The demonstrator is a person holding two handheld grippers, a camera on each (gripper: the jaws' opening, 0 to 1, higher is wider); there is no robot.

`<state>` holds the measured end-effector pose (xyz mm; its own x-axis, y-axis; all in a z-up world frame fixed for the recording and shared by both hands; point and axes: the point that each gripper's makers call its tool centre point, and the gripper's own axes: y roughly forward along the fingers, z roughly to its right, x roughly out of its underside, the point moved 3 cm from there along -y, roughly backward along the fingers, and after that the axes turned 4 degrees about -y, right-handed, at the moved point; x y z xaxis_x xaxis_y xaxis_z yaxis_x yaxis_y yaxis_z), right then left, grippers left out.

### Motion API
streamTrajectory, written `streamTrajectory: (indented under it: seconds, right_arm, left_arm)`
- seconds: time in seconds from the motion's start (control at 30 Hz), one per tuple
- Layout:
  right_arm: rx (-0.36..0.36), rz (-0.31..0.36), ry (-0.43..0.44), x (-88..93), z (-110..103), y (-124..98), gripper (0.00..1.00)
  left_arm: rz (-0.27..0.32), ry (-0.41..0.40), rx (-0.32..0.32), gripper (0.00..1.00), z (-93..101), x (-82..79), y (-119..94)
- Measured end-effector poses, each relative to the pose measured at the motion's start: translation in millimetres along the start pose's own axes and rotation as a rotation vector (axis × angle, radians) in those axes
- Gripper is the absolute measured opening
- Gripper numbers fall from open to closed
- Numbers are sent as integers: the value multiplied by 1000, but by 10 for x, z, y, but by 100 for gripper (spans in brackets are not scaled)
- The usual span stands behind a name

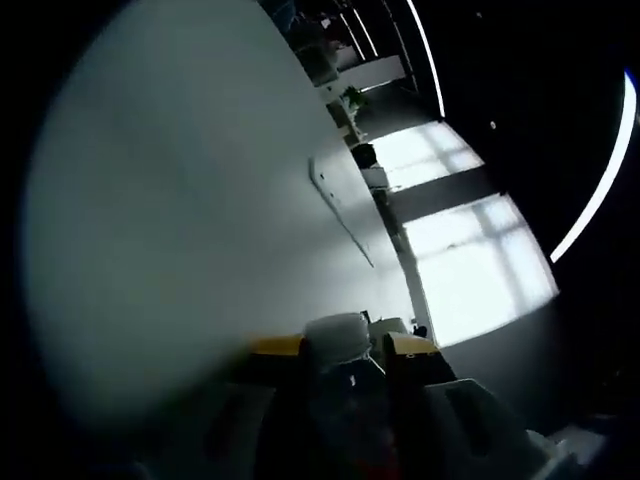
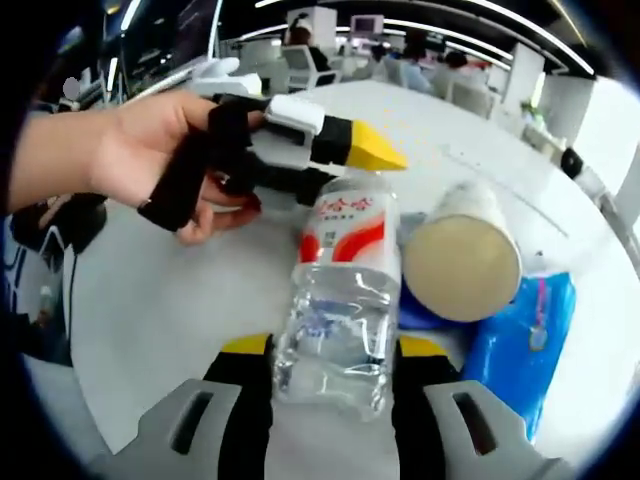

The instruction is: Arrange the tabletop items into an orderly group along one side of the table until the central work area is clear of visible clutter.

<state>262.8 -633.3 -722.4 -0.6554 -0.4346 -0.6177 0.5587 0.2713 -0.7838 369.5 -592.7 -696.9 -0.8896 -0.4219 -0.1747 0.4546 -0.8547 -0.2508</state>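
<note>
Two tools engage one water bottle point(image 2: 340, 300). In the right gripper view, the right tool point(image 2: 335, 365) has its yellow-tipped jaws closed against the clear lower body of the bottle, which lies on the white tabletop point(image 2: 160, 300) with its red-and-white label facing up. The left tool point(image 2: 345, 165), held by a hand point(image 2: 150, 160), meets the bottle at its far end. In the left gripper view, the left tool point(image 1: 345, 350) is clamped on the bottle's white cap point(image 1: 337, 335). A cream paper cup point(image 2: 460, 255) lies on its side just beside the bottle, touching a blue packet point(image 2: 525, 345).
</note>
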Motion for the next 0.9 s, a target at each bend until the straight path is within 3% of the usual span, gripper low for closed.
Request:
streamTrajectory:
  seconds: [0.33, 0.9]
  right_arm:
    - [-1, 3, -1, 0, 2, 2, 43]
    - [-4, 9, -3, 4, -5, 1, 43]
  left_arm:
    - [-18, -106, 49, 25, -29, 0, 6]
    - [13, -121, 65, 23, -40, -49, 3]
